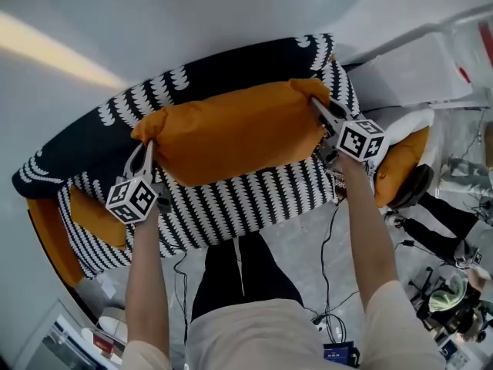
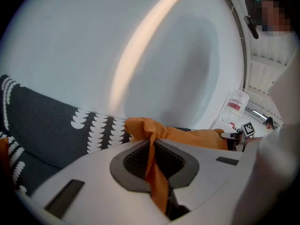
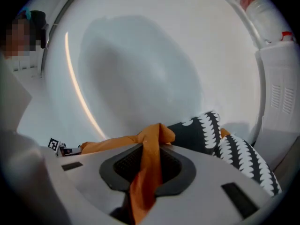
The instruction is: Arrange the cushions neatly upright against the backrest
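A large orange cushion point(image 1: 231, 129) hangs lengthwise in front of the sofa's dark backrest point(image 1: 192, 79), which carries white scallop marks. My left gripper point(image 1: 146, 146) is shut on the cushion's left corner. My right gripper point(image 1: 317, 105) is shut on its right corner. In the left gripper view a fold of orange cushion point(image 2: 187, 137) fabric runs pinched between the jaws of the left gripper point(image 2: 151, 149), with the backrest point(image 2: 47, 125) behind. The right gripper view shows the same: orange cushion point(image 3: 112, 143) fabric is clamped in the right gripper point(image 3: 147, 158).
The striped black-and-white seat point(image 1: 239, 199) lies under the cushion. A second orange cushion point(image 1: 92, 220) lies at the sofa's left end and a third orange cushion point(image 1: 400, 168) at its right end. Cables point(image 1: 331, 237) trail on the floor. A white wall rises behind the sofa.
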Available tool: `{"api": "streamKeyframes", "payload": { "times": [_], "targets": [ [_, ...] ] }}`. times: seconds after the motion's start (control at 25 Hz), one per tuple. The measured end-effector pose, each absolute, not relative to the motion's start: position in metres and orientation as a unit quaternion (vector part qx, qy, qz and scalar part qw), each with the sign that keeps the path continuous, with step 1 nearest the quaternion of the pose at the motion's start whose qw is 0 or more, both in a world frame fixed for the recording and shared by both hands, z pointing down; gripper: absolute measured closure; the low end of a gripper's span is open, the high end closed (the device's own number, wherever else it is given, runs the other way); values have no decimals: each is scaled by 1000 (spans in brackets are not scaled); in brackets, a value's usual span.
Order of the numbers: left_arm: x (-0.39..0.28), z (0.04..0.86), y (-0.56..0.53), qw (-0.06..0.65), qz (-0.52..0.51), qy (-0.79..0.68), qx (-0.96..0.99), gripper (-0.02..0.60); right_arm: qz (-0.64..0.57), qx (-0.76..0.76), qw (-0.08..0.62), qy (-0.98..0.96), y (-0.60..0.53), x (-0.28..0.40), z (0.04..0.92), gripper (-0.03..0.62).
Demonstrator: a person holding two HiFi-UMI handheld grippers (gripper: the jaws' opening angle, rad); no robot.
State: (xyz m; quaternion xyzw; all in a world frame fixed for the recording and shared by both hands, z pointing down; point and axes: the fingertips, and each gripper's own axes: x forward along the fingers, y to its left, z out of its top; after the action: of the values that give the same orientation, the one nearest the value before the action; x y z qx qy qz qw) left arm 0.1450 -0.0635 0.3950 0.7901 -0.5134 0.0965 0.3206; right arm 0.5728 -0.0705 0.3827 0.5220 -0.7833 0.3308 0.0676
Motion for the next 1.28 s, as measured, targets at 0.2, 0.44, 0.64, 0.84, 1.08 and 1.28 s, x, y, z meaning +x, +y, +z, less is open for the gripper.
{"api": "streamKeyframes", "payload": {
  "times": [0.2,0.44,0.64,0.84,1.08,1.28],
  "targets": [
    [158,392,-82,302,98,-518,794,543,305,511,78,-800,-101,585,382,513],
    [164,417,-95,282,130,-540,782,541,289,500,124,-807,-129,589,411,499],
    [166,433,-114,251,149,-550,782,541,261,516,149,-802,-151,589,430,491],
    [163,441,-125,246,153,-552,782,540,243,534,160,-794,-166,584,441,476],
    [164,441,-132,264,162,-538,784,517,244,552,167,-779,-173,588,440,452],
    [159,432,-125,280,179,-541,772,445,254,572,177,-760,-160,605,428,344]
  ]
}}
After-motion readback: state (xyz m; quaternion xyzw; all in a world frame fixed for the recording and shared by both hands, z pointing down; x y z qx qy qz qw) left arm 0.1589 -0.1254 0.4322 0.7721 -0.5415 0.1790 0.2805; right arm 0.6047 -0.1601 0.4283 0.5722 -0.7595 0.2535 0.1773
